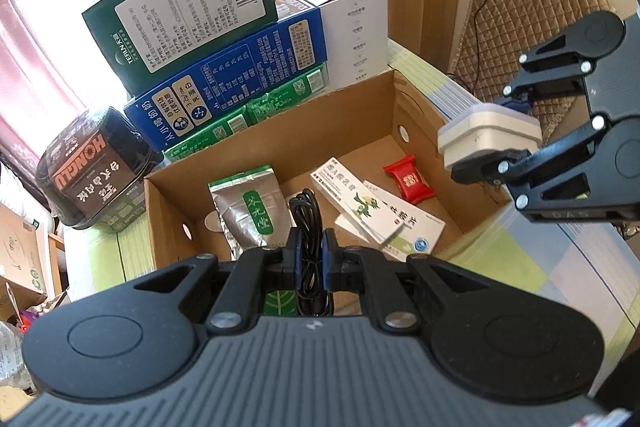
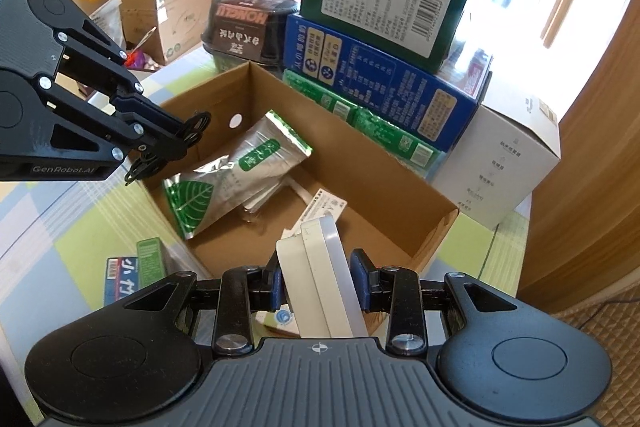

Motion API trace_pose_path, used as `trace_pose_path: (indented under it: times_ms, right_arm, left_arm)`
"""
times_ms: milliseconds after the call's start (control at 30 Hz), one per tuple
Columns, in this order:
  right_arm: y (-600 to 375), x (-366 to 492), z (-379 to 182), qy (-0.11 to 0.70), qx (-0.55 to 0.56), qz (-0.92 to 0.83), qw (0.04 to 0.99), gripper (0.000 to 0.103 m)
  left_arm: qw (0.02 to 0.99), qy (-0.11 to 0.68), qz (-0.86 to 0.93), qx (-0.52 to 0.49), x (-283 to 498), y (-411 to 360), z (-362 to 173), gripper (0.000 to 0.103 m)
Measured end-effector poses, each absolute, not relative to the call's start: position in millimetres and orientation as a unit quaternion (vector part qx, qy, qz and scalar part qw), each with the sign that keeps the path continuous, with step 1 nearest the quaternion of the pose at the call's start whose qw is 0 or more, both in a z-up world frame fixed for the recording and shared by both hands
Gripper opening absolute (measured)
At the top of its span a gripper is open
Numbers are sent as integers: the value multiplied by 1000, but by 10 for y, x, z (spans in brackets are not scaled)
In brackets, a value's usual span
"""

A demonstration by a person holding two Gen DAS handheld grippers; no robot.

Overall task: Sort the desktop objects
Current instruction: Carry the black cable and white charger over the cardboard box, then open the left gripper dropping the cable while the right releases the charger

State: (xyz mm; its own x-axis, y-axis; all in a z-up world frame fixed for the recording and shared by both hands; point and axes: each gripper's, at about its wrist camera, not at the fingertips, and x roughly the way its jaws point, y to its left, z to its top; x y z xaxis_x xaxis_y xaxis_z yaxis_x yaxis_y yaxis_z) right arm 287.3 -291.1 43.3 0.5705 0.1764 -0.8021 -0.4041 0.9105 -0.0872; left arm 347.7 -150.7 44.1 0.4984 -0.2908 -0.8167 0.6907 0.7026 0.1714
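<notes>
An open cardboard box stands on the checked cloth. In it lie a silver-green foil pouch, medicine cartons and a red candy. My left gripper is shut on a coiled black cable and holds it over the box's near edge. My right gripper is shut on a white rectangular box and holds it above the box's right wall.
Behind the box stand stacked cartons: a green one, a blue one and a white one. A black HONGLU tub sits at the left. A small green-blue carton lies on the cloth. A quilted chair stands at the right.
</notes>
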Motion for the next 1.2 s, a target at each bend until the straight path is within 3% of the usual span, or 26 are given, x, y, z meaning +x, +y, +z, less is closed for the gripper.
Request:
trace_pose_path:
  times_ms: [333, 467, 833, 967, 1200]
  right_arm:
    - [-3026, 3094, 224, 441, -106, 151, 878, 31]
    - [-3046, 3153, 167, 443, -100, 149, 878, 31]
    - [-3030, 3228, 123, 430, -82, 145, 888, 32]
    - [-3014, 3222, 178, 414, -92, 137, 895, 50]
    - [-3030, 3128, 208, 412, -89, 138, 896, 53]
  left_arm:
    - [841, 401, -294, 214, 3766, -1548, 249, 7]
    - [848, 401, -282, 202, 3857, -1551, 171, 14]
    - [853, 405, -269, 192, 3884, -1382, 79, 14]
    - [854, 404, -265, 193, 3862, -1326, 76, 15]
    - [851, 410, -269, 188, 3752, -1253, 53, 16]
